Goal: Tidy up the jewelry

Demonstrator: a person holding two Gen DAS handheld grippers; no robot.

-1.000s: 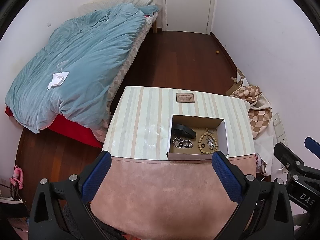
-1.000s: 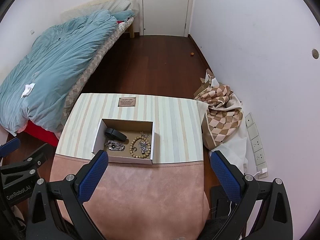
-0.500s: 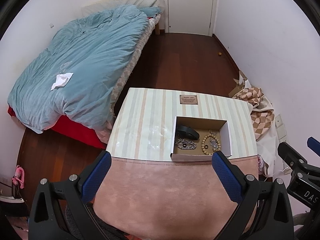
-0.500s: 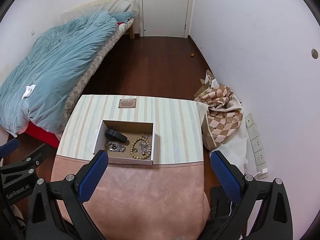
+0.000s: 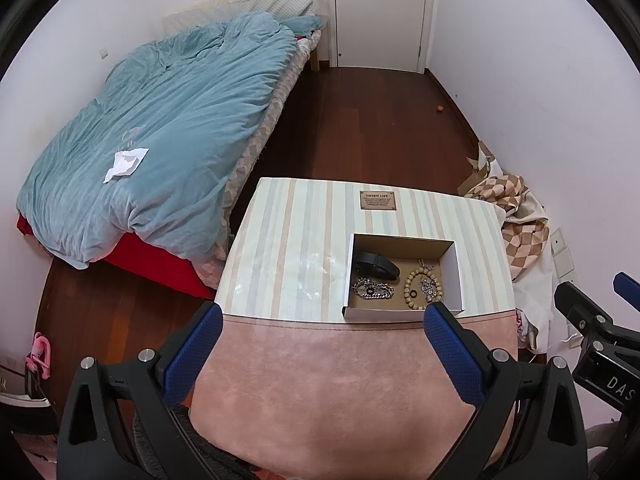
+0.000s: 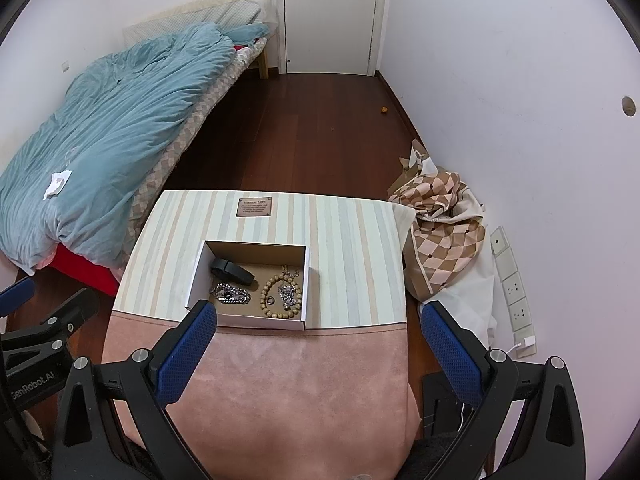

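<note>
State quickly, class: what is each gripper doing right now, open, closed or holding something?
Left gripper: open, holding nothing, above the table's pink part.
Right gripper: open, holding nothing, short of the jewelry box.

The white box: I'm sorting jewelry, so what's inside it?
Inside the white box: a black band, a silver chain, a wooden bead bracelet around a small ring. The near wall hides the floor behind it.
</note>
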